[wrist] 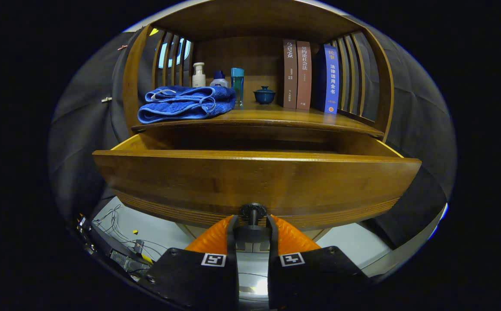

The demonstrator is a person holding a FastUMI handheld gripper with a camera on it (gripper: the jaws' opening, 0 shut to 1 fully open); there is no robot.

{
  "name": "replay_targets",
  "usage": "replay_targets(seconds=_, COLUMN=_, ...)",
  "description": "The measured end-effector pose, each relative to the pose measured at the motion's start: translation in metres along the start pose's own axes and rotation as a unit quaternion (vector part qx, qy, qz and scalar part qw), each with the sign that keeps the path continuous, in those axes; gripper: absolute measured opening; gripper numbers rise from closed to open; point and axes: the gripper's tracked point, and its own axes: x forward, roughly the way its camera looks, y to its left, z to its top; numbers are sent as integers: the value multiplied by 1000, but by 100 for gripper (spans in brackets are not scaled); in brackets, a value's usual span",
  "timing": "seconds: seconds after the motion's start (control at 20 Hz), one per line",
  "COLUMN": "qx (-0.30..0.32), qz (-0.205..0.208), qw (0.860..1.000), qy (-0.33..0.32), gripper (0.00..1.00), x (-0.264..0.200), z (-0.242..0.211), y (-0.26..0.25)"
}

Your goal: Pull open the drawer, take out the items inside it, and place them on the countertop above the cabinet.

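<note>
The gripper (pixel 252 224) has its two orange fingers (pixel 210 239) closed on the dark round knob (pixel 252 211) at the middle of the drawer front (pixel 255 181), one finger on each side of the knob's stem. The drawer (pixel 255 153) stands pulled out from the wooden cabinet (pixel 134 77), its front panel well forward of the cabinet face, so the opening step looks largely done, though it may still have some travel left.

From this low angle the front panel hides the drawer's inside; only a dark gap shows between its top edge and the underside of the bench (pixel 276 117), so I cannot tell what lies in there or how many items there are.

The bench above already carries things. A folded blue towel (pixel 185 103) lies at its left front corner. Behind it, toward the back, stand a white pump bottle (pixel 198 75), a small bottle with a blue cap (pixel 219 80) and a tall teal bottle (pixel 237 84). A lidded blue cup (pixel 264 95) sits near the middle, and three upright books (pixel 311 75) stand to the right. Bare wood shows along the front edge from the middle to the right.

The next move, as I judge it, calls for releasing the knob, lifting above the front panel, and tilting down to see the contents before reaching in. The open stretch of bench front looks the safest place to set things.
</note>
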Motion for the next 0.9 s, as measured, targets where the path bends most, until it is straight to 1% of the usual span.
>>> replay_targets(seconds=0.3, qx=17, qz=-1, qw=999, qy=31, gripper=31, x=-41, z=-33, y=3)
replay_targets(seconds=0.35, qx=21, qz=1, qw=999, qy=27, gripper=30, x=-47, z=-34, y=4)
replay_targets(seconds=0.45, qx=18, qz=2, qw=999, qy=38, gripper=31, x=-58, z=-42, y=5)
replay_targets(seconds=0.6, qx=25, qz=6, qw=999, qy=41, gripper=30, x=-62, z=-49, y=5)
replay_targets(seconds=0.75, qx=24, qz=4, qw=999, qy=36, gripper=62, x=-74, z=-39, y=3)
replay_targets(seconds=0.9, qx=22, qz=-8, qw=1000, qy=16, gripper=94, x=-104, z=-15, y=0)
